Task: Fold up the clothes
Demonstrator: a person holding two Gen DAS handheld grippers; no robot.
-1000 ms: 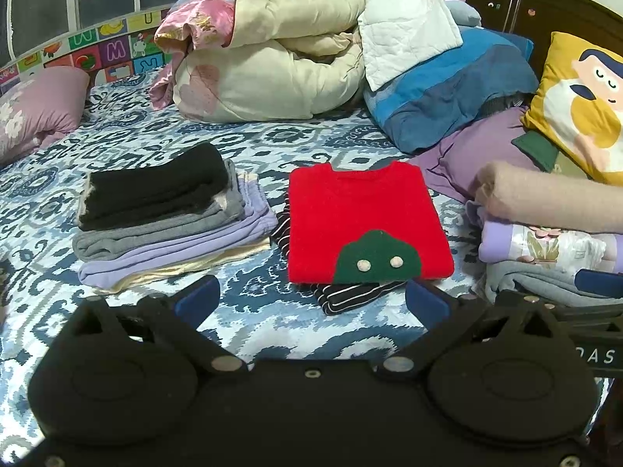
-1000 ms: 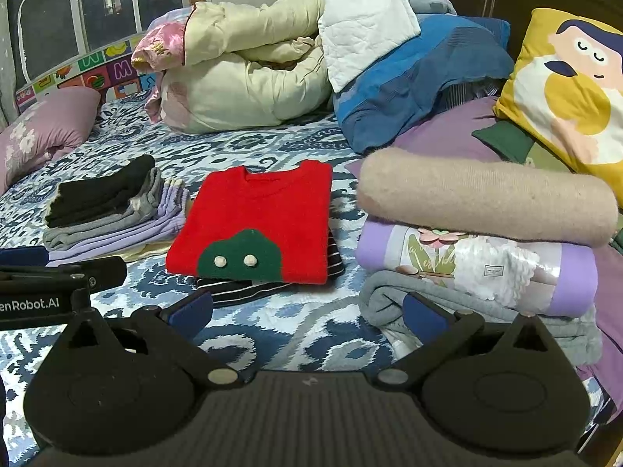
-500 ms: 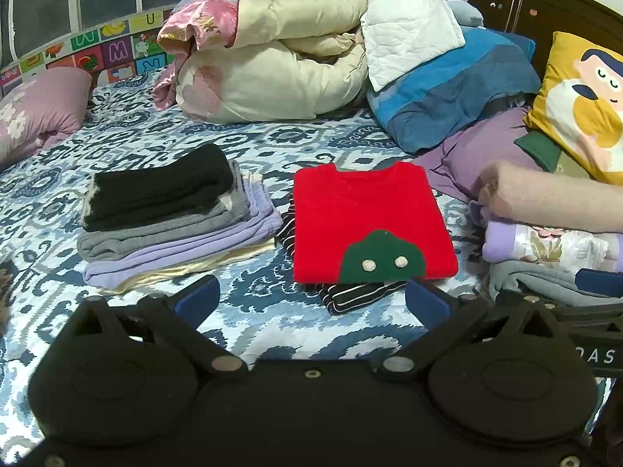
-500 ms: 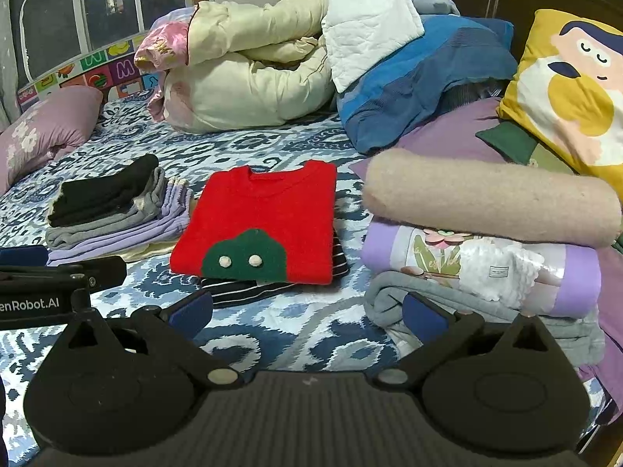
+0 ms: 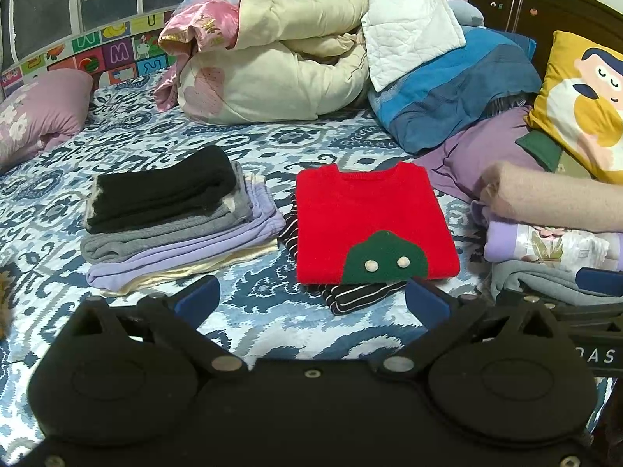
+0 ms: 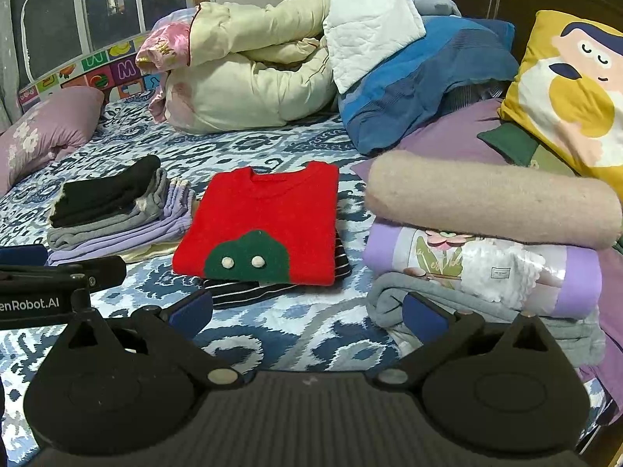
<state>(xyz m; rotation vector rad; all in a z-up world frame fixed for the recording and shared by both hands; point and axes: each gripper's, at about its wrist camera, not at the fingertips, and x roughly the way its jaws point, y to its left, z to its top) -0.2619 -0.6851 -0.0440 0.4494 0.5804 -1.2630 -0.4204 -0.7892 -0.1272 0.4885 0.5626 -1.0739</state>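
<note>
Blue-patterned bed (image 5: 272, 311) (night window (image 6: 97, 7) behind) holds 3 folded stacks.

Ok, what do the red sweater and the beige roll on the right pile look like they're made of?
The red sweater looks like a fine matte knit, with a ribbed neckline and a felt-like green patch. The beige roll looks like thick wool or fleece, its surface fuzzy with loose fibres. The exact fibre can't be told.

Folded red knit sweater (image 5: 370, 222) sits on a striped black-and-white garment (image 5: 362, 294), mid-bed. Stack of folded black, grey and lilac clothes (image 5: 175, 218) just left; rolled beige blanket pile (image 6: 490, 202) right; bundled cream quilt (image 5: 272, 74) behind.
</note>
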